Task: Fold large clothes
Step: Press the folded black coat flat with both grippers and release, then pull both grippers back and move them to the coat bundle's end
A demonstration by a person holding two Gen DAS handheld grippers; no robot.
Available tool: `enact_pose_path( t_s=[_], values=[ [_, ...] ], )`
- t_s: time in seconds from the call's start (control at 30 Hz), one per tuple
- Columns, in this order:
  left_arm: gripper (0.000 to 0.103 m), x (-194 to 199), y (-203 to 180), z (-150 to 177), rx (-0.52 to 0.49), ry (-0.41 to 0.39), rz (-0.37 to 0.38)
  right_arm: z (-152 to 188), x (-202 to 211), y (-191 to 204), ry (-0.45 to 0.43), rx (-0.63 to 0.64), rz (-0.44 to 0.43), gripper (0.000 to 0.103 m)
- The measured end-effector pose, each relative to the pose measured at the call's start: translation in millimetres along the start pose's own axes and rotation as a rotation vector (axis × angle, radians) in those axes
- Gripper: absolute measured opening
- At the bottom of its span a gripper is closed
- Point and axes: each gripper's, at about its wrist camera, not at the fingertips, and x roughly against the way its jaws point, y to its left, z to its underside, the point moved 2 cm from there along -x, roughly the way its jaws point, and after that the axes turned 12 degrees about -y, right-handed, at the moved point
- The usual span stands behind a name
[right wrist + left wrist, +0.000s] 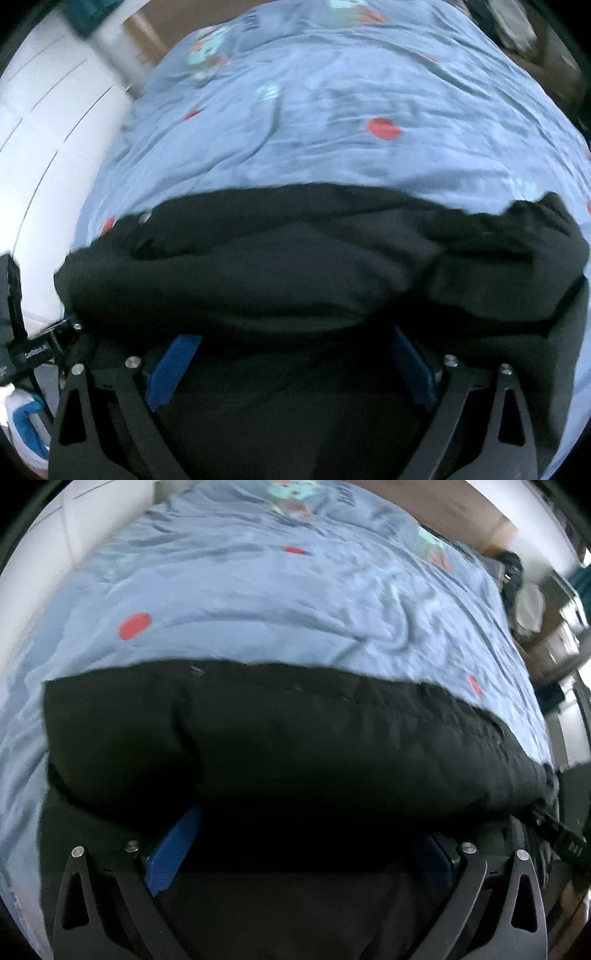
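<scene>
A large black garment (288, 738) lies in a thick folded roll across the blue bedsheet (258, 602). It also fills the lower half of the right wrist view (295, 273). My left gripper (306, 834) is open, its blue pads (173, 853) wide apart, with black cloth bulging over and between them. My right gripper (295, 354) is open too, its blue pads (173, 369) spread, and the garment's folded edge drapes over their tips. The fingertips are hidden under the cloth in both views.
The bedsheet (314, 129) is blue with red dots and cartoon prints, wrinkled. A white wall or headboard (55, 546) runs along the left. Brown furniture and shelves (554, 635) stand at the right. The other gripper's body (33, 347) shows at left edge.
</scene>
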Motion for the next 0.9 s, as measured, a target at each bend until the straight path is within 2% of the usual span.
enact_pose_path(
  t_s=[0.07,0.13,0.27,0.37,0.47,0.63,0.77,0.9],
  values=[
    [0.102,0.9,-1.4,-5.7,-0.060,-0.018,-0.058,-5.6,1.5,-7.7,0.002,0.027,0.055,0.098],
    [0.102,2.8,0.4,-9.8,-0.106,-0.018,-0.101,-10.9,4.0,-23.6,0.018,0.068,0.146,0.098],
    [0.102,22.2,29.0,-24.3,-0.068,-0.031,-0.188,-16.2,20.5,-73.0,0.052,0.039,0.271,0.098],
    [0.102,48.6,50.5,-29.1,-0.022,-0.067,-0.203,-17.7,50.1,-95.3,0.018,0.040,0.312,0.098],
    [0.102,72.0,46.2,-21.6,-0.062,-0.094,-0.161,-17.5,76.9,-87.5,-0.037,0.061,0.276,0.098],
    [0.102,70.6,24.8,6.0,-0.116,-0.070,-0.088,2.2,95.6,-27.7,-0.078,0.151,0.135,0.099],
    [0.102,45.8,31.6,26.8,-0.130,-0.014,-0.113,31.8,78.7,14.7,-0.026,0.210,0.019,0.099],
    [0.102,42.7,73.6,38.7,-0.041,-0.003,-0.154,50.3,59.5,5.9,0.015,0.205,0.041,0.099]
  ],
)
